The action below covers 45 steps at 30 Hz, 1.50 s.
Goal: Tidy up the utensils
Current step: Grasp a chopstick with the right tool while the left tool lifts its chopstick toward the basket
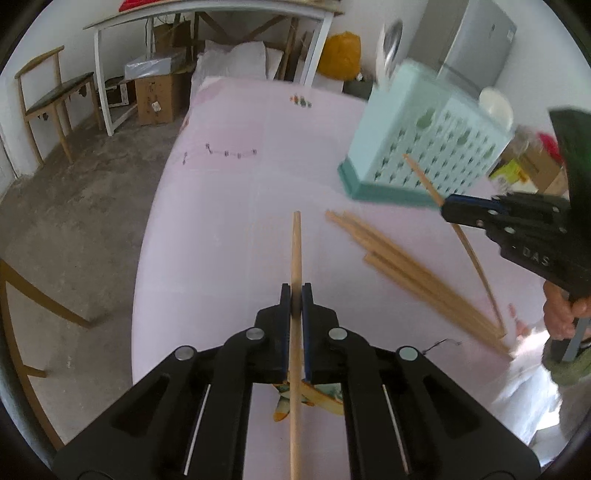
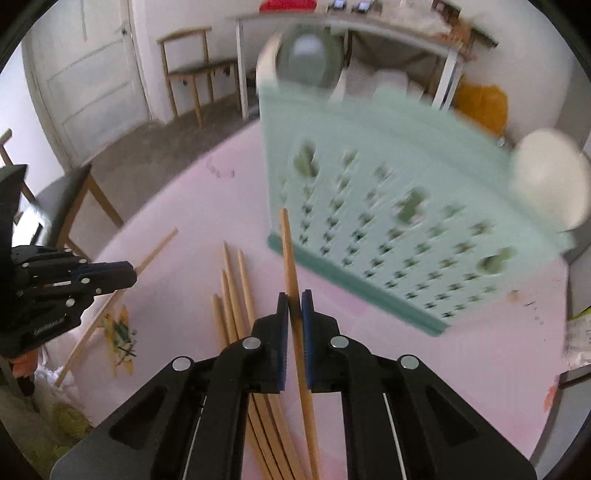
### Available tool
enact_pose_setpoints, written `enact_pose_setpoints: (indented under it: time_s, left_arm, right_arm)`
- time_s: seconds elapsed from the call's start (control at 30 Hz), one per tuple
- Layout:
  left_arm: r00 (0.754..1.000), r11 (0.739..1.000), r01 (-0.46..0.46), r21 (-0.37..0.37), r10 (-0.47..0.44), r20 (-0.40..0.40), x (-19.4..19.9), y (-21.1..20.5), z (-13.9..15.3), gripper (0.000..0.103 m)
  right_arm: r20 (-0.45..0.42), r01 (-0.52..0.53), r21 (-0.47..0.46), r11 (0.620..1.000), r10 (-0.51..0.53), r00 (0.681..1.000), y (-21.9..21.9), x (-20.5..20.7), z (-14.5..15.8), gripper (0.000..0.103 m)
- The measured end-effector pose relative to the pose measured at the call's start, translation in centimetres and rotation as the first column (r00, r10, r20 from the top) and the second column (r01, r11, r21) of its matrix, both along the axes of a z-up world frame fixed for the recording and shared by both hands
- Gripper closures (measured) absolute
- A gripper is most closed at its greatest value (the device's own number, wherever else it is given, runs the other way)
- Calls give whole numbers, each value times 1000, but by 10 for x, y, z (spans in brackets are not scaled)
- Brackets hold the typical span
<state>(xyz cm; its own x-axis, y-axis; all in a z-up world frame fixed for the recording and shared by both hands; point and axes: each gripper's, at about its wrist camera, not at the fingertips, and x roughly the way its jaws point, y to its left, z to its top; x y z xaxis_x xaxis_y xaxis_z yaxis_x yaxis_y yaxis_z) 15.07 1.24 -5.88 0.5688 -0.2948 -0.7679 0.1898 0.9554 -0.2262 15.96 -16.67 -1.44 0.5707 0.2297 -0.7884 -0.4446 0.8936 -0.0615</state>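
Chopsticks in both grippers, rack just ahead

Left gripper [image 1: 296, 291] pitched steeply down over the pink table [image 1: 229, 192], jaws closed on a single wooden chopstick [image 1: 295, 251]. Stick running lengthwise between the blue pads, tip ahead of the jaws, butt end trailing back under the gripper body. Lifted clear of the table as far as can be told. Printed paper chopstick sleeve [image 1: 317, 398] flat on the table beneath the jaws.

Right gripper [image 2: 294, 301] likewise angled sharply downward, jaws clamped on a second chopstick [image 2: 290, 254], its tip reaching up in front of the lower edge of the rack. Seen from the left wrist view, right gripper [image 1: 445, 210] coming in from the right side with its stick crossing the fingertips at a slant; person's hand [image 1: 565, 314] wrapped round the grip below, with a greenish sleeve.

Mint-green utensil rack [image 2: 399, 192] upright on the table just beyond the right gripper, perforated front wall, darker green base, blurred in both views. Rounded utensil heads above its rim, blurred too much to name.

Loose bundle of chopsticks [image 2: 236, 295] lying flat on the table between the two grippers, roughly parallel, fanned slightly at the far ends, near the rack but not touching it.

Wooden chair [image 1: 48, 96] and white trestle table [image 1: 207, 22] well back on the concrete floor.
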Motion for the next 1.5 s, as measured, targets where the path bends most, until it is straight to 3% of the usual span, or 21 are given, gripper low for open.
enact_pose_setpoints:
  time_s: [0.17,0.37,0.5,0.63,0.73,0.9,1.13,1.33,1.5]
  left_arm:
    - [994,997,7,-74,1,108,-15,11,39,99]
    - [957,986,55,-158,-6,291,-33,14,103,99]
    - [917,973,106,-206,-16,398,-33,7,151,99]
    - [890,958,150,-245,-23,455,-17,-11,188,99]
    - [881,945,175,-275,-26,472,-1,-29,210,100]
    - [855,946,190,-262,-29,517,19,-58,238,103]
    - [838,949,203,-240,-42,544,41,-88,249,103]
    - [879,953,198,-228,-70,472,44,-89,221,103]
    - [923,961,211,-177,-136,361,29,-82,170,103]
  right_arm:
    - [127,61,88,994,-72,989,-31,-28,42,96]
    - [243,147,296,944,-224,944,-79,-65,88,96]
    - [274,177,398,900,-301,913,-109,-86,96,97]
    - [269,193,472,860,-349,898,-129,-95,94,97]
    - [267,198,490,849,-363,893,-132,-96,89,97]
    - [257,203,505,839,-371,892,-139,-105,85,97]
    - [240,213,523,825,-383,892,-146,-111,84,97]
    - [212,224,534,815,-385,898,-153,-109,79,97]
    - [190,238,539,808,-392,900,-155,-110,73,97]
